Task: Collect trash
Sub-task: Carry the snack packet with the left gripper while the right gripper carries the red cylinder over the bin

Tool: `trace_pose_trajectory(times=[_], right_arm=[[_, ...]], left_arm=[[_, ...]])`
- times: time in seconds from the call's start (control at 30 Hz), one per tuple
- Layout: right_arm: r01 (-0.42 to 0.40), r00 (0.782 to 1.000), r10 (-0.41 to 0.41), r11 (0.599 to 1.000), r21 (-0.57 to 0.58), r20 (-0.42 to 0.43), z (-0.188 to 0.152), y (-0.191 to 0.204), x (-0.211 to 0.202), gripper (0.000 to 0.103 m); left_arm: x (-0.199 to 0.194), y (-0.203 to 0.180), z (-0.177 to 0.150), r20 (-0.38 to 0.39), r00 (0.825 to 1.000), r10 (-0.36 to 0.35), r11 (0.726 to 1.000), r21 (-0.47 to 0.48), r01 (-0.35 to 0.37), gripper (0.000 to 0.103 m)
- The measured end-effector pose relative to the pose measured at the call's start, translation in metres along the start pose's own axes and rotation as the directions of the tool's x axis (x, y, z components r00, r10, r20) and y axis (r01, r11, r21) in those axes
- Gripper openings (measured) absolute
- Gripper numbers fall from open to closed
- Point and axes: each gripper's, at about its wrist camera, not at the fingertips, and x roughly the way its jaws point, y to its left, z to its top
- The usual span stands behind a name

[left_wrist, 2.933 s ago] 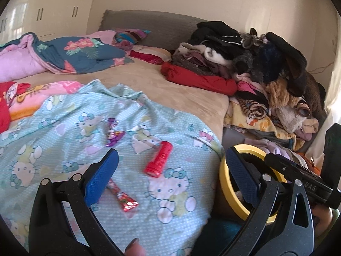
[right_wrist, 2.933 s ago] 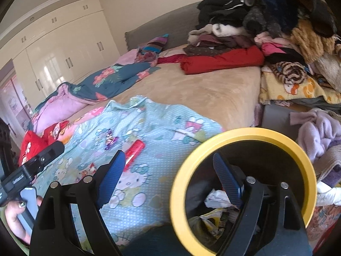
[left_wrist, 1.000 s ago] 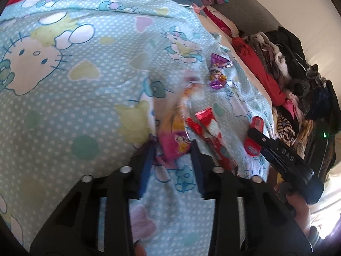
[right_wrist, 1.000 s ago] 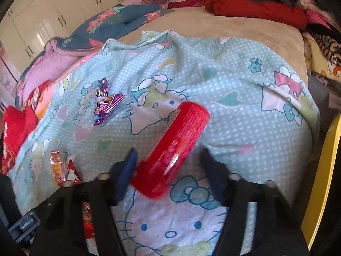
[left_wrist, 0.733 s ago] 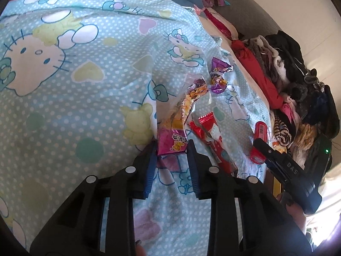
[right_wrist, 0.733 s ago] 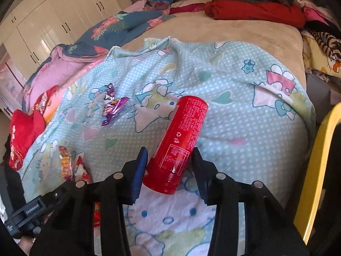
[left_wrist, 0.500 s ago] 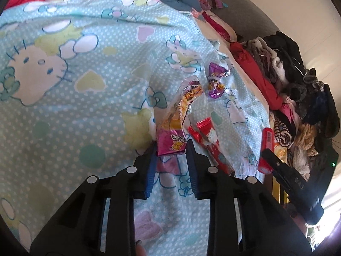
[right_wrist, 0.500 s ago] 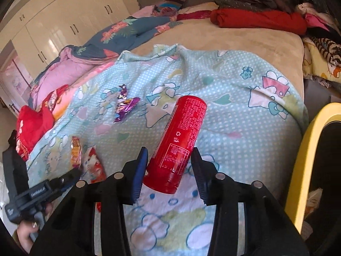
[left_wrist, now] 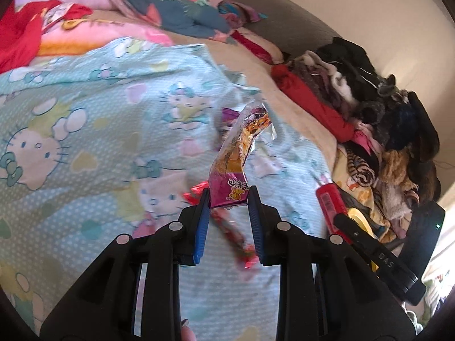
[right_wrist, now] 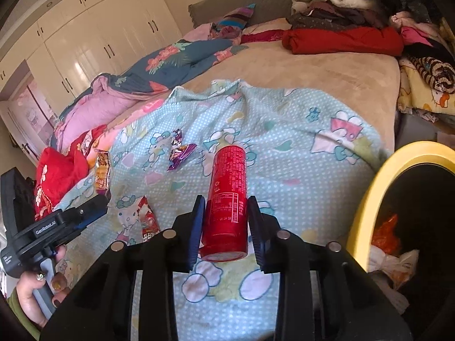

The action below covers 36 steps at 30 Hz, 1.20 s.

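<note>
Both grippers are loaded, each lifted off the bed (right_wrist: 327, 68). The left gripper (left_wrist: 229, 199) pinches the bottom edge of a snack bag (left_wrist: 241, 153), which stands up from the fingers above the blanket (left_wrist: 85, 130). The right gripper (right_wrist: 224, 213) has just been closing, and its fingers now clamp a red can (right_wrist: 227, 199) on both sides.

So 2 pieces of trash are picked up but not yet binned. The bin (right_wrist: 366, 201), yellow-rimmed, sits right of the bed and already holds some crumpled rubbish.

Left on the blanket: 1 purple wrapper (right_wrist: 179, 150) and 1 red wrapper (right_wrist: 148, 221). I judge the task roughly halfway, with 2 drops and 2 more pickups remaining.
</note>
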Motion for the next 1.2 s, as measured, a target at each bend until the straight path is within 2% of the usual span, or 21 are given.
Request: trace_pose_trajectory(times=[0.4, 1.2], right_arm=[[0.010, 0.997, -0.016, 0.996, 0.086, 0.079, 0.007, -0.034, -0.038, 0.029], [0.092, 0.977, -0.140, 0.958, 0.272, 0.160, -0.003, -0.133, -0.108, 0.029]], left_arm=[[0.001, -0.061, -0.015, -0.034, 0.997, -0.073, 0.990, 0.119, 0.077, 0.020], [0.016, -0.147, -0.058, -0.145, 0.979, -0.146, 0.935, 0.303, 0.184, 0.020]])
